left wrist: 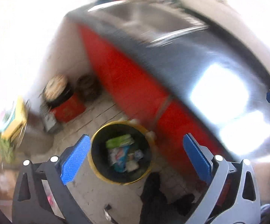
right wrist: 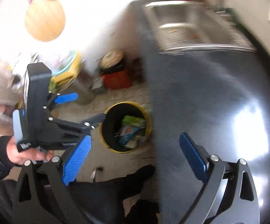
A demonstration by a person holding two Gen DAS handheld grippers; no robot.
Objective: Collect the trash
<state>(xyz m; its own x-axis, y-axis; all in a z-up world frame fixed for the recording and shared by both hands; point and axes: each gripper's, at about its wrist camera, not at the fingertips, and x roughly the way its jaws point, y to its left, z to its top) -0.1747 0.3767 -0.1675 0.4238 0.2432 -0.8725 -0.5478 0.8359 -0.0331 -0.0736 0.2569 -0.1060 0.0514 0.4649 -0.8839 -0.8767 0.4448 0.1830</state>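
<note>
Floor by the red cabinet (left wrist: 127, 78): a bin (left wrist: 97, 169), black with a yellow rim, stands upright and apart from the cabinet front. Inside lie the wrappers (left wrist: 121, 150), a green packet over blue-and-white ones, loose and crumpled.

Handling, as a guess: light, soft film, likely slippery. It crushes rather than breaks, so a pinch on a folded edge or corner would serve best.

Left gripper (left wrist: 136, 155) hangs above the bin, blue pads spread wide, nothing between them. Right gripper (right wrist: 135, 154) the same: wide apart, empty.

Left view alone shows the bin framed squarely between its own pads. Right view alone shows the other gripper (right wrist: 73, 110) from the side, the hand (right wrist: 23, 154) and dark sleeve holding it, and a round wooden board (right wrist: 45, 20) up left. Sink (right wrist: 194, 28) sharper there. Both views blurred.
</note>
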